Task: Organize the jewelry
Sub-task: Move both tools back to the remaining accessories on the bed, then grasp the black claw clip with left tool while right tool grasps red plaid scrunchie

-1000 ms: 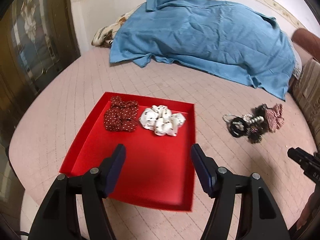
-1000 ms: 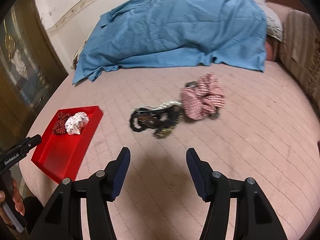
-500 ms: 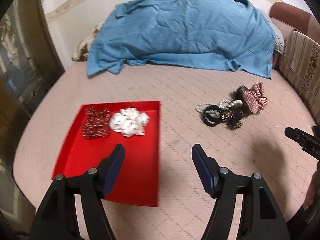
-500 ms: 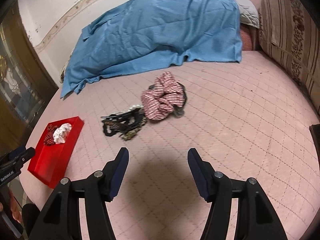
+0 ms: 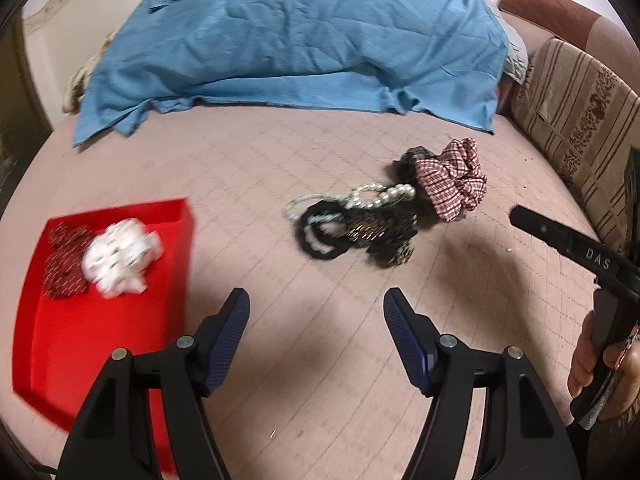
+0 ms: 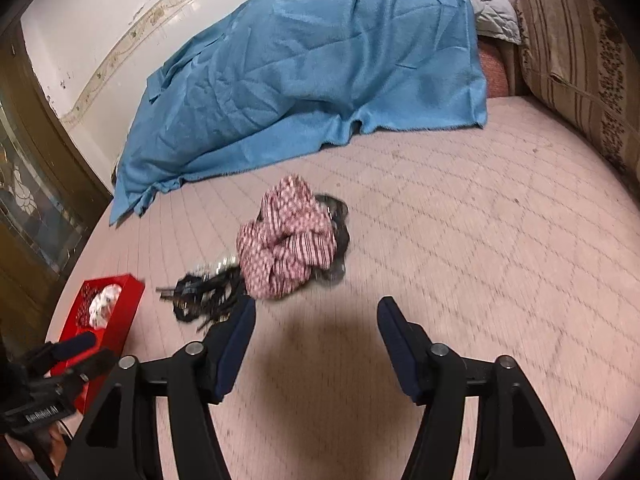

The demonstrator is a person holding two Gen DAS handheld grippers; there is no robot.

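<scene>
1. Jewelry and hair ties make up the job: most of it lies in one loose heap (image 5: 372,216) on the bed (image 5: 320,152), well apart from the red tray (image 5: 100,328) near the bed's left edge.
2. The blue blanket (image 5: 296,36) is bunched at the far side of the bed, which leaves the quilted middle bare as a working surface.
3. The red tray sits flat and within easy reach, probably as the sorting place; it has room to spare toward its near end.
4. In the tray's far corner a dark red dotted scrunchie (image 5: 62,264) and a white scrunchie (image 5: 120,258) lie side by side and touching, which suggests fabric pieces are being grouped there.
5. In the heap, the red checked scrunchie (image 6: 286,240) rests on top of dark items, so it looks like the easiest next pick.
6. Beside it a pearl strand (image 5: 380,194), black hair ties (image 5: 320,236) and a beaded piece are tangled together; lifting one may drag the others.
7. The left tongs (image 5: 316,306) are open and empty, above bare bed between tray and heap.
8. The right tongs (image 6: 316,308) have just been opening wider; nothing is between them, and they point at the checked scrunchie, just short of it.
</scene>
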